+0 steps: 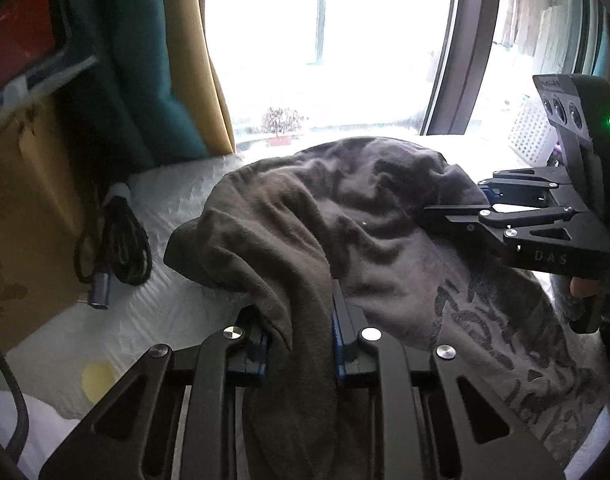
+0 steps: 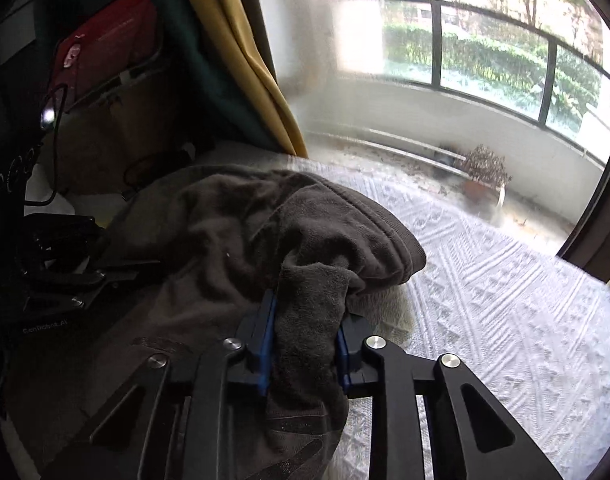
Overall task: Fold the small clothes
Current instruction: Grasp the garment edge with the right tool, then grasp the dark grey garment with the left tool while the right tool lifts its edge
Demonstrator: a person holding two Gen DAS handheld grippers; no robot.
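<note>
1. A dark grey shirt lies bunched on the white bedspread.
2. The left gripper and right gripper each pinch a fabric edge — best lifted evenly, kept taut.

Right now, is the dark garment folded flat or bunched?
Bunched: the dark garment humps up in wrinkles, pinched by left claw and right claw.

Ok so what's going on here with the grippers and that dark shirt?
A person is folding a dark grey shirt on a white textured bedspread by a window. The left gripper and the right gripper each pinch a bunch of its fabric between blue-padded fingers. The shirt is humped up between them, not yet laid flat.
</note>
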